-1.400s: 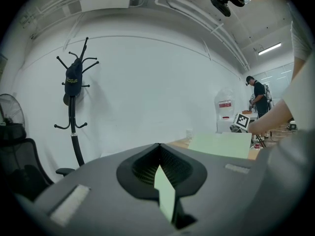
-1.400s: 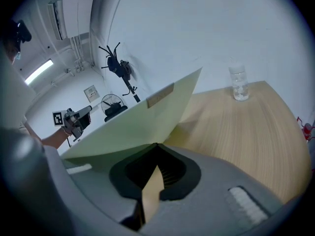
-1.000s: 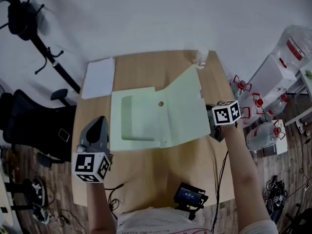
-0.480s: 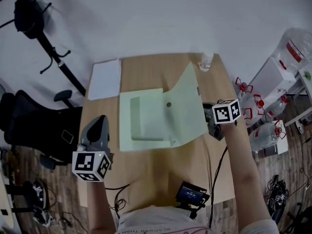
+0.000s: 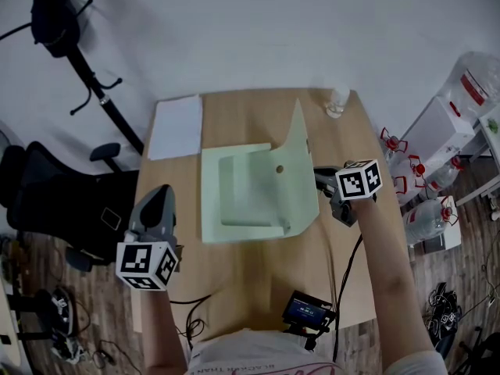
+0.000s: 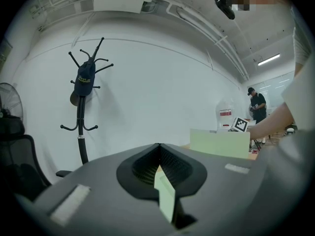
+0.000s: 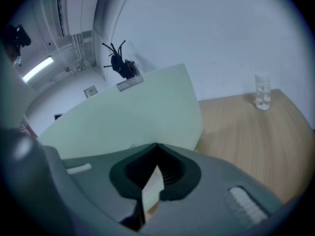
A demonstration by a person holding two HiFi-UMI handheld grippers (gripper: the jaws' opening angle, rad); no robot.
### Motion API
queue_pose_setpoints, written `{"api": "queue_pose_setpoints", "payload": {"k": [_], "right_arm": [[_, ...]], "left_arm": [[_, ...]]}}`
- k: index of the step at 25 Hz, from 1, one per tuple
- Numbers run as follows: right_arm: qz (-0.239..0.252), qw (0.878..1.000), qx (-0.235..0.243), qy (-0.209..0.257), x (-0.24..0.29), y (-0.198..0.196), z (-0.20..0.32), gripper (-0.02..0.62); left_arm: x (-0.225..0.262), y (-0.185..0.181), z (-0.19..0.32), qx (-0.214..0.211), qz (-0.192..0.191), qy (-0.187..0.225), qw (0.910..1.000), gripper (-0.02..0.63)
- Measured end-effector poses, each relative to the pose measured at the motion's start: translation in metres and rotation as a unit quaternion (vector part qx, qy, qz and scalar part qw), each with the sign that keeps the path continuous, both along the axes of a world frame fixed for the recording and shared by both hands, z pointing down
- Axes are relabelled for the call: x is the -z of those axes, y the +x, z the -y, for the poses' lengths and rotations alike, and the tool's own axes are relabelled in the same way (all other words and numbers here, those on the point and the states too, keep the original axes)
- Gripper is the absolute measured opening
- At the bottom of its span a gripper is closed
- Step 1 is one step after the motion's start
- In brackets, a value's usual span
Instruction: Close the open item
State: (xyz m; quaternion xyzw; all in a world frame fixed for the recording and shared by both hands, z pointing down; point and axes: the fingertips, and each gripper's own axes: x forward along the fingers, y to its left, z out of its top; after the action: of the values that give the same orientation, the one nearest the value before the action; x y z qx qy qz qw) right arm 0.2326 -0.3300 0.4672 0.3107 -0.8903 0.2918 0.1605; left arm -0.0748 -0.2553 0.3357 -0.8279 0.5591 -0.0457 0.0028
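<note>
Jaws on both grippers were shut. On the left gripper they met at the tip in its own view with nothing caught between them. It hung out by the left edge of the bench, well apart from the work. The right gripper was also closed, and we saw no sheet pinched in it. Its tip sat right at the foot of the raised flap, on the flap's outer side. We could not settle whether it was touching.

The task's thing, a pale green folder, lay mid-bench. Its left leaf was flat and showed an inner pocket. Its right flap stood steeply up off the wood, leaning a little over the flat half. In the head view the right gripper sat just beside the flap's right edge.

We judged the closing step to be under way and past the midpoint, with the flap near upright and not yet down.

The next move called for the right gripper to carry the flap leftward over the hinge line until it lay on the flat leaf, then press along it. We thought the flap likely to spring back if it was released early. The left gripper could pin the flat leaf should the folder slide.

A white sheet and a clear bottle sat at the far side, out of the way.
</note>
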Motion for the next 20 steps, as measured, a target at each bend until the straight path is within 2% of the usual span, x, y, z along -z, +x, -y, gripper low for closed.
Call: {"api": "queue_pose_setpoints", "payload": {"k": [14,20], "right_arm": [[-0.007,1.0,0.021,0.002,0.0,-0.043,0.001,0.002],[-0.024,0.999,0.026,0.002,-0.003,-0.06,0.0,0.002]], "left_arm": [[-0.007,-0.026,0.002,0.009,-0.009,-0.002,0.9999,0.015],[-0.006,-0.026,0.002,0.008,-0.012,0.006,0.9999,0.015]]}}
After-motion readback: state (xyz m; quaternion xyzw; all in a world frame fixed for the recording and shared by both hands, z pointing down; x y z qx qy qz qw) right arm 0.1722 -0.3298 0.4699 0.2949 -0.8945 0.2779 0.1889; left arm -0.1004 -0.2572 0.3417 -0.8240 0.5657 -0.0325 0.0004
